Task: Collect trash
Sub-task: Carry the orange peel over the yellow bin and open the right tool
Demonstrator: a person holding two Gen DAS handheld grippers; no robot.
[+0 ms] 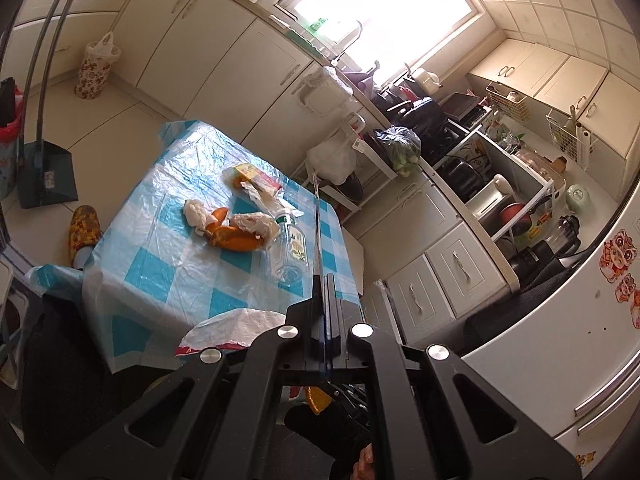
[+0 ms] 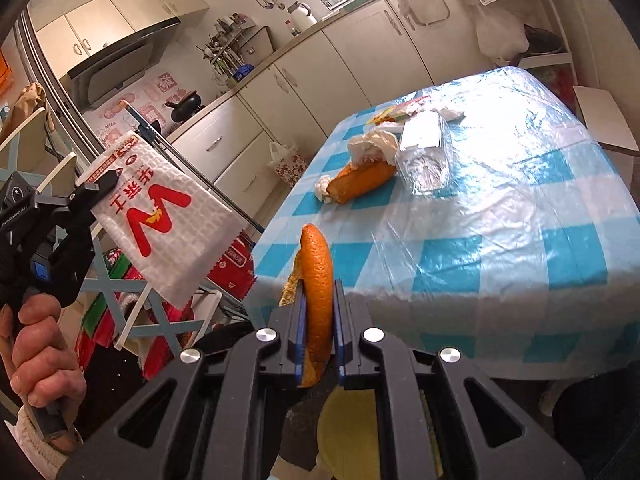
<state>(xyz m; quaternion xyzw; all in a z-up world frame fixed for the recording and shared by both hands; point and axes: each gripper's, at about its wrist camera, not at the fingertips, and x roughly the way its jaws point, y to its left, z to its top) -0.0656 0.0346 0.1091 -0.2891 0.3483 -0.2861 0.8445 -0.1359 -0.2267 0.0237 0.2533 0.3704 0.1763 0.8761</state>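
The left tongs (image 2: pixel 102 184) are pressed together on the rim of a white woven bag (image 2: pixel 160 220) printed with a red W and red characters; it hangs flat beside the surface (image 2: pixel 500 264), and what is inside it cannot be seen. A hand (image 2: pixel 40 360) grips that tool's handle. The right tongs (image 2: pixel 318 292) pinch one curved strip of orange peel (image 2: pixel 318 264), rind outward and pale pith behind, held just off the surface's near edge.

On the blue-and-white checked plastic cloth lies the remaining trash: one clear plastic bottle (image 1: pixel 290 248) on its side, empty as far as can be seen; more orange peel (image 1: pixel 230 236); two crumpled white tissues (image 1: pixel 196 214); and one yellow snack wrapper (image 1: pixel 250 174). On the floor by the cabinets stands one floral bin (image 1: pixel 96 68) lined with a white bag.
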